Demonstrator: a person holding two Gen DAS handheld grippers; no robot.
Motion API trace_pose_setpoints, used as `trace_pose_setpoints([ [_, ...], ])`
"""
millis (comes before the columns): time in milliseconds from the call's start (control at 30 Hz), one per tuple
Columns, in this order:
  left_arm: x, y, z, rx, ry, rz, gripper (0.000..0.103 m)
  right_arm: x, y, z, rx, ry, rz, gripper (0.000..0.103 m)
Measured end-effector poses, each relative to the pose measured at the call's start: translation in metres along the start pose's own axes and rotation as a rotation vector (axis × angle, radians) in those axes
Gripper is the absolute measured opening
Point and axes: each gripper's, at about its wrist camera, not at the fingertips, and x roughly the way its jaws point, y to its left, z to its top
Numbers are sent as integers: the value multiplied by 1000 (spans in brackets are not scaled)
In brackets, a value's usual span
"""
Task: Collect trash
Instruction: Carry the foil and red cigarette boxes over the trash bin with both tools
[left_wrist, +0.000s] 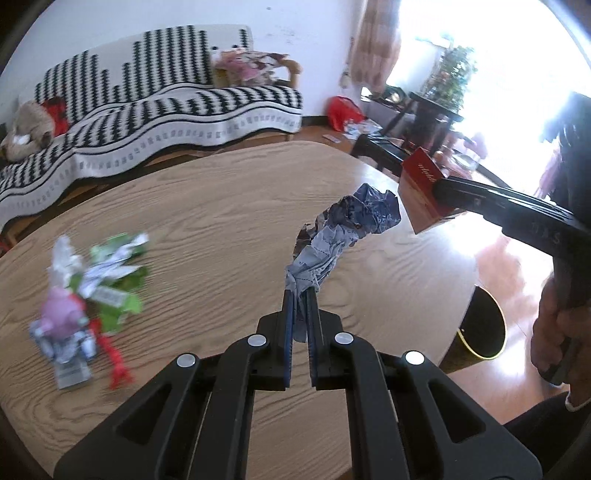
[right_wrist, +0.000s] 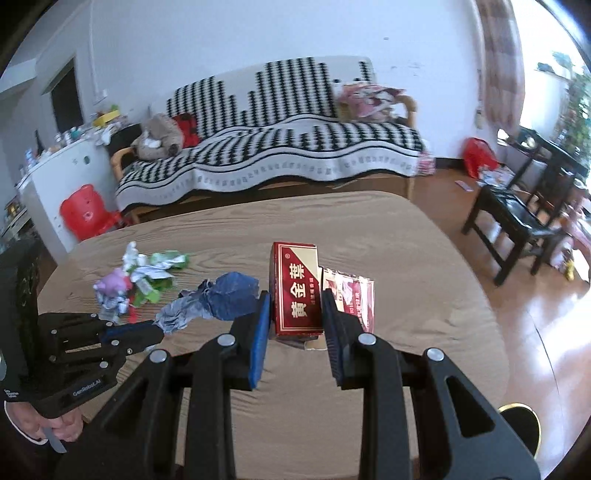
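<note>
Left gripper (left_wrist: 301, 291) clamped on a crumpled blue-grey wrapper (left_wrist: 343, 229), lifted above the wooden table (left_wrist: 221, 206). Right gripper (right_wrist: 295, 299) clamped on a red cigarette pack (right_wrist: 295, 288), lid flap open, also raised. Farther left on the tabletop, a heap of wrappers (left_wrist: 92, 288). Below the table's right edge, a black bin (left_wrist: 484, 325). Beyond, a black-and-white-covered sofa (right_wrist: 280, 140).

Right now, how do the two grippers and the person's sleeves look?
Both the left gripper and the right gripper are matte black plastic frames with silver round pivot pins and two flat fingers lined with blue pads. White lettering marks the left one's body. The sleeves are dark, with a pale cuff edge.
</note>
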Motion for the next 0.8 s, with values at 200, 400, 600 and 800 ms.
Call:
trace_pose_setpoints([
  [200, 26, -57, 9, 56, 23, -62, 6, -34, -63, -25, 70, -9, -77, 28],
  [400, 48, -122, 13, 127, 45, -130, 6, -70, -124, -55, 147, -17, -151, 28],
  [600, 69, -177, 11, 182, 74, -193, 6, -104, -182, -89, 233, -15, -226, 28],
  [800, 88, -233, 5, 229, 108, -260, 6, -137, -234, -122, 330, -18, -291, 28],
])
